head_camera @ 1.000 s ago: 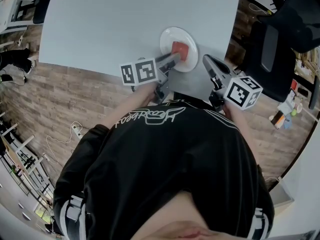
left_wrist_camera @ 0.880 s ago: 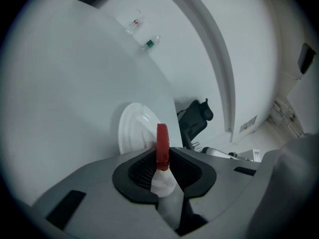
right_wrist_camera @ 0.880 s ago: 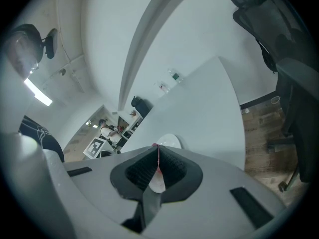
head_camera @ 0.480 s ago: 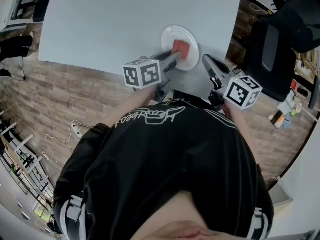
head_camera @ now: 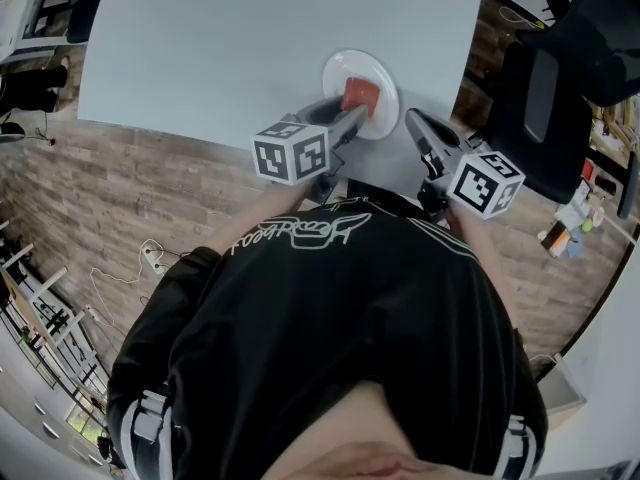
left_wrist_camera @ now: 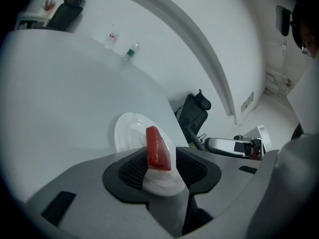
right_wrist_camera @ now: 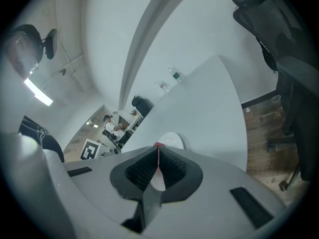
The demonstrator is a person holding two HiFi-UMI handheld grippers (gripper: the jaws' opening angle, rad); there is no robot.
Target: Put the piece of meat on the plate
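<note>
A red piece of meat stands on the white plate near the table's front edge. My left gripper reaches over the plate's near rim, and its jaws are opening. In the left gripper view the meat stands on edge between the black pads, with a thin gap on the right side, over the plate. To the right of the plate my right gripper hovers with its jaws shut and nothing in them. Its own view shows the right gripper pointed at the plate.
The white table stretches away behind the plate, with two small bottles at its far side. A black office chair stands on the wooden floor to the right of the table. My body hides the near floor.
My left gripper has rolled about its own axis, its marker cube turning, and its jaws have spread away from the meat. The meat stays on the plate. The right gripper has not moved.
</note>
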